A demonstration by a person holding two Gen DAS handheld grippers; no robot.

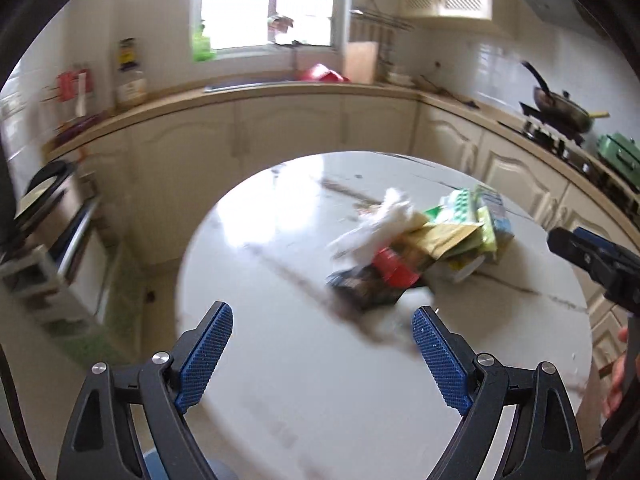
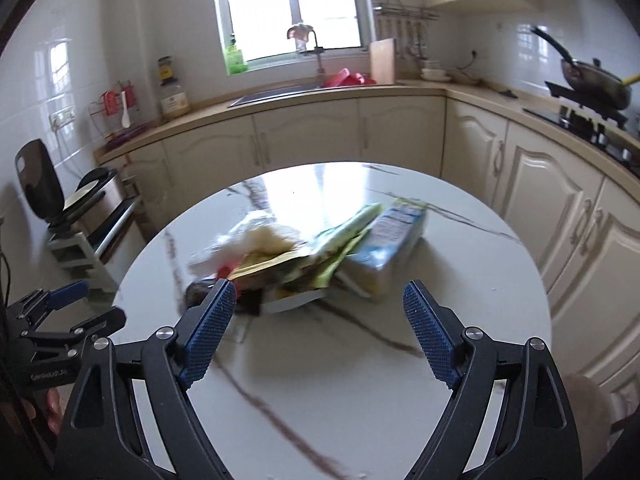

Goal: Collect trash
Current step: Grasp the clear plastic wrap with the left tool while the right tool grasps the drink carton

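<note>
Trash heap [image 2: 312,256] on round marble table [image 2: 460,320], kitchen counter [image 2: 320,96] behind; both tongs spread, empty

No legible text on the blurred packaging [image 2: 384,240].

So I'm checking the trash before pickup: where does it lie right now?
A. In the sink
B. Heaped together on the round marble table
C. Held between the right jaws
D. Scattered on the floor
B: the trash pile of wrappers, crumpled tissue and a carton sits bunched on the round marble table, while the left gripper and right gripper both stand open and empty.
</note>
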